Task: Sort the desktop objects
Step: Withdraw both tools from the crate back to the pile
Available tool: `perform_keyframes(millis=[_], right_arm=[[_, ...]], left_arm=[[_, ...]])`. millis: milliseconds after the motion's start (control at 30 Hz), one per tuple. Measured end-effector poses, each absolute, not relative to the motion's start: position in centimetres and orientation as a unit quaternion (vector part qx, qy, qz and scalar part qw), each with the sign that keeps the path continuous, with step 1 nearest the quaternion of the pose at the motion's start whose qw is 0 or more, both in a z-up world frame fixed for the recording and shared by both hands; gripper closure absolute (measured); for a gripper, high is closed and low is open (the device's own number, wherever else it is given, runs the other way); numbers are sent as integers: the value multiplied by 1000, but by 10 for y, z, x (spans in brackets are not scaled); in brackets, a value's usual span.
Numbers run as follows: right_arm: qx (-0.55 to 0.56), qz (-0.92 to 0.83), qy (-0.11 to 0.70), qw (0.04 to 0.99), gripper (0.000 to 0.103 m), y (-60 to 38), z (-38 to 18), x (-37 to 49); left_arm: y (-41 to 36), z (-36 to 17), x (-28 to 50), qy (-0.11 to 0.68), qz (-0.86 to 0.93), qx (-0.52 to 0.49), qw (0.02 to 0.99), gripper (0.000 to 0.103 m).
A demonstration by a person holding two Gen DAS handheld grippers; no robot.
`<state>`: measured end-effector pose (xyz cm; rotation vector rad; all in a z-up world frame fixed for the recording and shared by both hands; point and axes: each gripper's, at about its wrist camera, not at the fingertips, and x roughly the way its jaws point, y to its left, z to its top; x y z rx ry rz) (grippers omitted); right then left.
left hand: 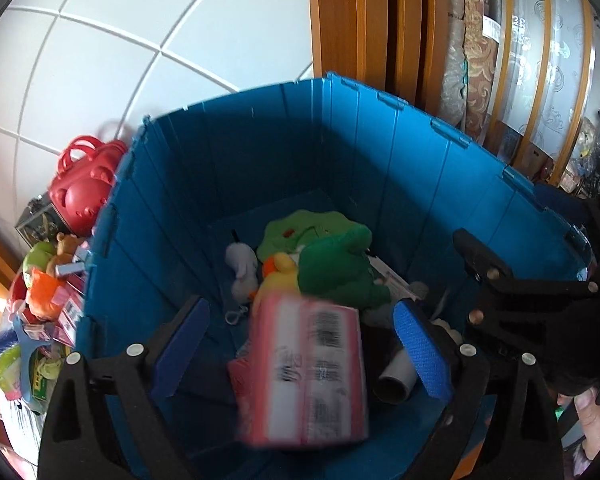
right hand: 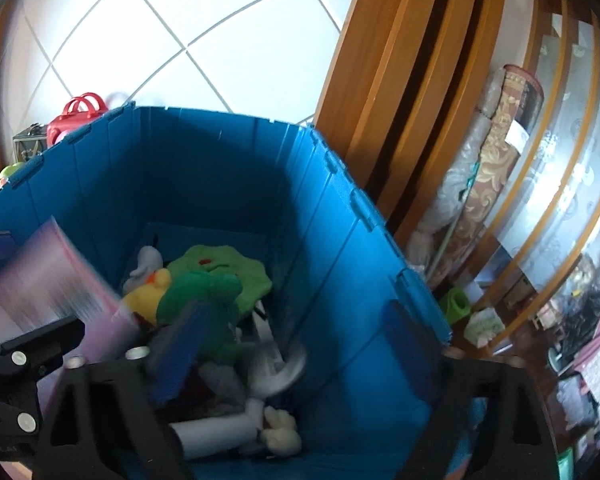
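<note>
A deep blue plastic bin (left hand: 380, 96) (right hand: 220, 120) fills both views. On its floor lie a green plush (left hand: 332, 268) (right hand: 196, 292), a yellow plush (left hand: 280, 276), a white plush (left hand: 242, 268) and a white tube (left hand: 396, 380) (right hand: 216, 432). My left gripper (left hand: 300, 312) is open over the bin. A blurred pink box (left hand: 312, 368) (right hand: 48, 280) hangs loose between its blue pads, touching neither. My right gripper (right hand: 296, 312) is open wide above the bin's right side, and a blurred white-grey item (right hand: 278, 368) sits below its gap, unheld.
A red toy handbag (left hand: 84, 180) and a heap of small toys and boxes (left hand: 48, 300) lie left of the bin. A wooden door frame (left hand: 348, 20) and a rolled rug (left hand: 476, 48) stand behind it. A white tiled wall is at the back left.
</note>
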<state>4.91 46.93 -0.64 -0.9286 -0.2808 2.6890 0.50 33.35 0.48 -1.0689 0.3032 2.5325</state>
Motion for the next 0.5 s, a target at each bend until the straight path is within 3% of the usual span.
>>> perform_keyframes(millis=[67, 500], right_arm=[[-316, 934, -93, 141, 1, 470, -2, 53], [-260, 962, -52, 70, 0, 433, 29, 76]], left_arm=[[330, 10, 9, 108, 904, -370, 186, 6], [248, 38, 38, 66, 944, -296, 128, 6]])
